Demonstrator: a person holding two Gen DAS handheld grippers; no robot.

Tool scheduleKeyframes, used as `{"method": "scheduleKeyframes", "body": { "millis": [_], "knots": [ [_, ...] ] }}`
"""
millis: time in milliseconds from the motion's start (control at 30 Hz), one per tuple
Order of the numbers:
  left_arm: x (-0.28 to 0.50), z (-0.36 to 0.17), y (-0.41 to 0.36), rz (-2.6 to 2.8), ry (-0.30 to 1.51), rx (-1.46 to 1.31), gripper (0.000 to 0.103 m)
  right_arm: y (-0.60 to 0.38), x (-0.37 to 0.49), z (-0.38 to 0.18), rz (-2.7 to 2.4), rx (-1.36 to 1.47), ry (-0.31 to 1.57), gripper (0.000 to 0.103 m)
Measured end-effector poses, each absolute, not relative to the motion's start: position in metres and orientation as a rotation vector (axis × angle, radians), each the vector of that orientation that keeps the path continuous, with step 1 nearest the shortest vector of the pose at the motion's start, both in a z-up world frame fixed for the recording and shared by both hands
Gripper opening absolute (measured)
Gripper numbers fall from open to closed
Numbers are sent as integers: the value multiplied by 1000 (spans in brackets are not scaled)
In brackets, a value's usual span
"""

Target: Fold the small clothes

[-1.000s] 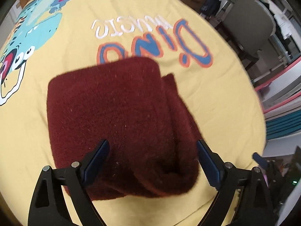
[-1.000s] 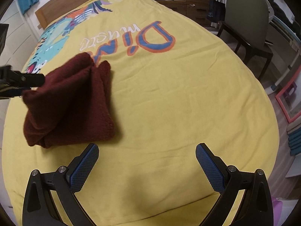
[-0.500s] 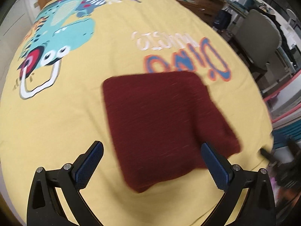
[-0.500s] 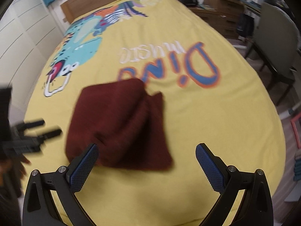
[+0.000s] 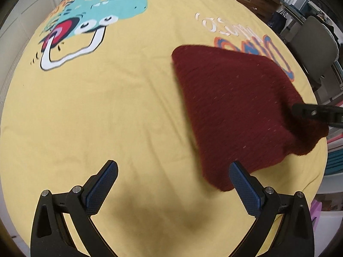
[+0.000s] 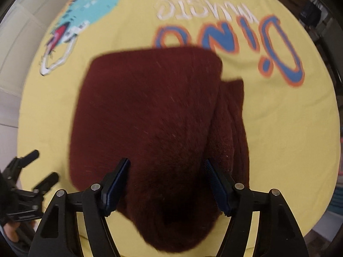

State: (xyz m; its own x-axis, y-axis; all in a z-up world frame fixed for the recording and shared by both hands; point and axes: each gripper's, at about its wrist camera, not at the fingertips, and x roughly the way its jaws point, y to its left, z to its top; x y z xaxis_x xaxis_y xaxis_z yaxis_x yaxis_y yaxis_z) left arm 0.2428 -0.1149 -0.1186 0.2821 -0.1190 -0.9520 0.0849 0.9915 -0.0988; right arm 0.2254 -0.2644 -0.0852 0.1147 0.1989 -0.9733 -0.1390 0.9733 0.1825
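A dark red knitted garment (image 6: 154, 115) lies mostly folded on the yellow bedspread (image 5: 107, 111), its near edge between the right gripper (image 6: 167, 184) fingers, grip unclear; left gripper (image 5: 171, 184) spread, empty.

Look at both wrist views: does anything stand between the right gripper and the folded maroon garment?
Nothing visible does. The right gripper has its jaws open on either side of the near end of the maroon garment, which lies on the yellow bedspread. The left gripper stands open, off to the side.
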Motion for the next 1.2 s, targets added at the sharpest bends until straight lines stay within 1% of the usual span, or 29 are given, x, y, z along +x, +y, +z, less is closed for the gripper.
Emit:
{"method": "scheduleKeyframes", "body": {
  "millis": [33,67,100,133,167,267,433,567,633,667,700,767,800,833,867,1033,1200],
  "knots": [
    [242,-121,-113,-140,1284,-34,102,-268,225,-89,248,63,1438,59],
    [242,-124,-111,-147,1291,-38,102,-274,223,-92,258,98,1437,43],
    [242,-126,-111,-156,1298,-44,102,-280,222,-94,270,138,1435,34],
    [242,-128,-110,-163,1305,-51,102,-286,220,-93,275,161,1426,33],
    [241,-130,-110,-164,1309,-52,102,-291,218,-89,279,157,1409,28],
    [241,-132,-113,-171,1310,-48,102,-304,210,-74,267,136,1348,23],
    [241,-132,-123,-193,1301,-37,102,-332,199,-57,227,115,1287,22],
    [241,-130,-134,-220,1299,-43,102,-351,190,-84,205,135,1332,22],
    [240,-131,-142,-228,1300,-34,102,-355,187,-103,216,175,1359,29],
    [240,-131,-145,-231,1300,-29,102,-359,185,-108,219,214,1356,35],
    [240,-131,-148,-233,1302,-24,102,-363,184,-109,224,252,1342,38],
    [240,-131,-153,-237,1305,-18,102,-370,182,-105,233,312,1309,53],
    [241,-130,-154,-241,1304,-16,102,-373,181,-101,237,325,1299,65],
    [241,-129,-156,-245,1300,-14,102,-374,181,-95,229,319,1288,72],
    [243,-127,-158,-247,1298,-12,102,-375,181,-88,212,298,1273,81],
    [255,-115,-170,-251,1278,-11,102,-380,187,-61,212,267,1224,84],
    [281,-105,-193,-253,1267,-32,102,-370,202,-57,208,196,1241,93]
  ]
}}
